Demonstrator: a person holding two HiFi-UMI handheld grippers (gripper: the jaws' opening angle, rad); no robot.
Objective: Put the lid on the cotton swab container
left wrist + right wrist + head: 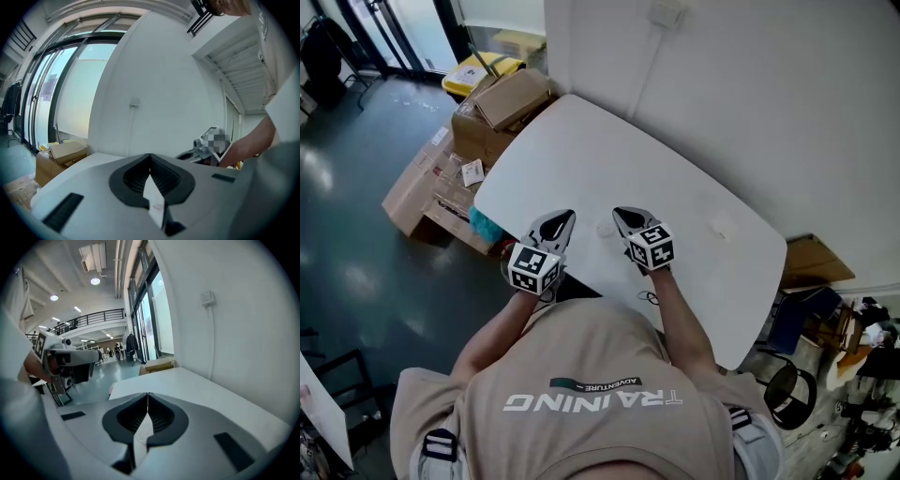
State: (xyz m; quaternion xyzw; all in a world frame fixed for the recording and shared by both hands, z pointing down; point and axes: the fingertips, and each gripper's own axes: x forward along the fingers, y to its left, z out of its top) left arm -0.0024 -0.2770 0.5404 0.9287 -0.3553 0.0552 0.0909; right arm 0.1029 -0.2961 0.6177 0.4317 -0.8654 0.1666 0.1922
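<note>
**Jaws closed and empty, lidding not begun**

Left gripper (566, 220) and right gripper (622, 216) hover over the table's (581, 150) near edge, jaws pressed together on nothing. Between their tips lies a faint pale round shape, probably the cotton swab container (607, 228). I cannot make out its lid. Grasping and capping apparently remain.
</note>
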